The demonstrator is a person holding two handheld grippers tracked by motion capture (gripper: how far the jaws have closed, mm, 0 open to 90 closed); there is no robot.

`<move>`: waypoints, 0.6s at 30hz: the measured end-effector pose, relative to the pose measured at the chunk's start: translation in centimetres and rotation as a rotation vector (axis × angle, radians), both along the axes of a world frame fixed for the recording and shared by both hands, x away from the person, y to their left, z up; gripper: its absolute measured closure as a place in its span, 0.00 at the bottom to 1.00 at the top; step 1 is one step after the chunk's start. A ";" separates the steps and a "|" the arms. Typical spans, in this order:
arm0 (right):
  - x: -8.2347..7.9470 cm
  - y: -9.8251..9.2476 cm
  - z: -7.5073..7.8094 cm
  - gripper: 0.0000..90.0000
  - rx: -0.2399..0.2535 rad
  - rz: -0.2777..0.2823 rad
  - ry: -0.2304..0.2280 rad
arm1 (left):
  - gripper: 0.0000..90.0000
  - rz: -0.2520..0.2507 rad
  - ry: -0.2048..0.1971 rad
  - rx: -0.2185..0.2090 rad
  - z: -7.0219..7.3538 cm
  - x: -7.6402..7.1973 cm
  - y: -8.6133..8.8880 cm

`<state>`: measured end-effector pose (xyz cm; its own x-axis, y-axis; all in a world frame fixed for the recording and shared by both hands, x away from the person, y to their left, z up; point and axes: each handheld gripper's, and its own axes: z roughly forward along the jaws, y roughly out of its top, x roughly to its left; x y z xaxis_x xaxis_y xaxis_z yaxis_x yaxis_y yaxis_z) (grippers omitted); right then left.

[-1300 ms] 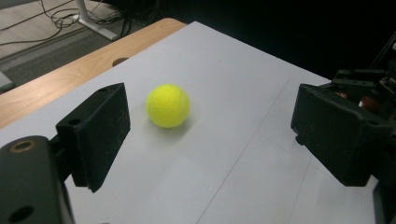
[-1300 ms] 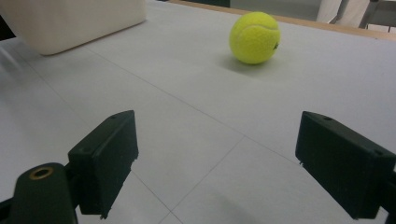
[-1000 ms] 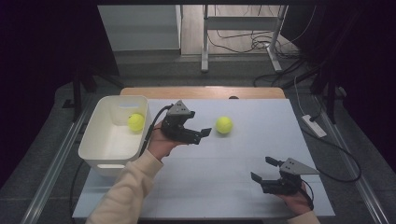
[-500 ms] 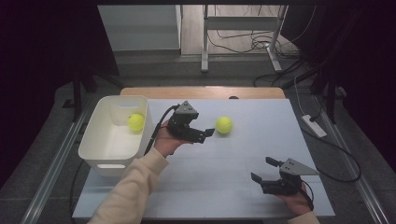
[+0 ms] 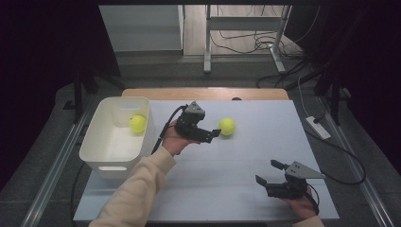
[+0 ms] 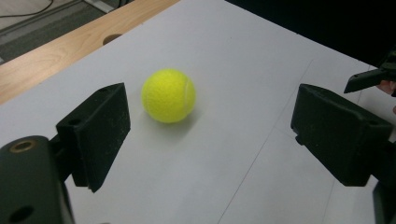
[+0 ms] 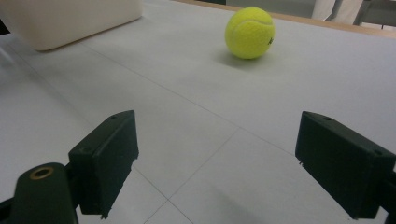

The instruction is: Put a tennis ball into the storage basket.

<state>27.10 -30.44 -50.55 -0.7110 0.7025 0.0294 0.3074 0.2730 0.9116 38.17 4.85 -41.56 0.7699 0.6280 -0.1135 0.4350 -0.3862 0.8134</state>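
Observation:
A yellow tennis ball (image 5: 227, 126) lies on the white table top (image 5: 236, 161), just right of my left gripper (image 5: 213, 136). In the left gripper view the ball (image 6: 168, 95) sits a little ahead of the left gripper (image 6: 215, 109), whose jaws stand wide apart with nothing between them. A second tennis ball (image 5: 137, 123) rests inside the white bin (image 5: 101, 146). My right gripper (image 5: 268, 171) stays low near the front right of the table, open and empty. Its own view shows the right gripper (image 7: 217, 140) facing the loose ball (image 7: 249, 32) far off.
The white bin's wall (image 7: 70, 18) stands at the table's left side. A wooden strip (image 5: 203, 93) with a hole runs along the far edge. Cables trail from both grippers, and floor cables and a metal stand (image 5: 208, 38) lie beyond the table.
My left gripper has moved right and slightly down, closing in on the loose ball. Its jaws stay equally wide. The right gripper has kept still.

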 end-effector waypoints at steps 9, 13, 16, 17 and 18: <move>0.2 0.1 0.0 0.15 0.000 0.006 -0.002 | 0.15 0.002 0.016 0.008 -0.6 0.7 -0.6; 0.3 0.2 0.0 0.15 0.000 0.010 -0.003 | 0.15 0.006 0.026 0.018 -1.1 1.0 -0.8; 0.3 0.2 0.0 0.15 -0.003 0.008 -0.003 | 0.15 0.007 0.033 0.024 -1.3 1.2 -1.0; 0.3 0.3 0.0 0.15 -0.003 0.008 -0.003 | 0.15 0.007 0.034 0.028 -1.4 1.3 -1.0; 0.3 0.3 0.0 0.15 -0.001 0.010 -0.003 | 0.15 0.008 0.034 0.031 -1.5 1.4 -1.1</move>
<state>27.43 -30.16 -50.57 -0.7180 0.6955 0.0266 0.3022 0.2771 0.9121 39.53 3.75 -43.06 0.7608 0.6378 -0.1199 0.4655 -0.4076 0.7856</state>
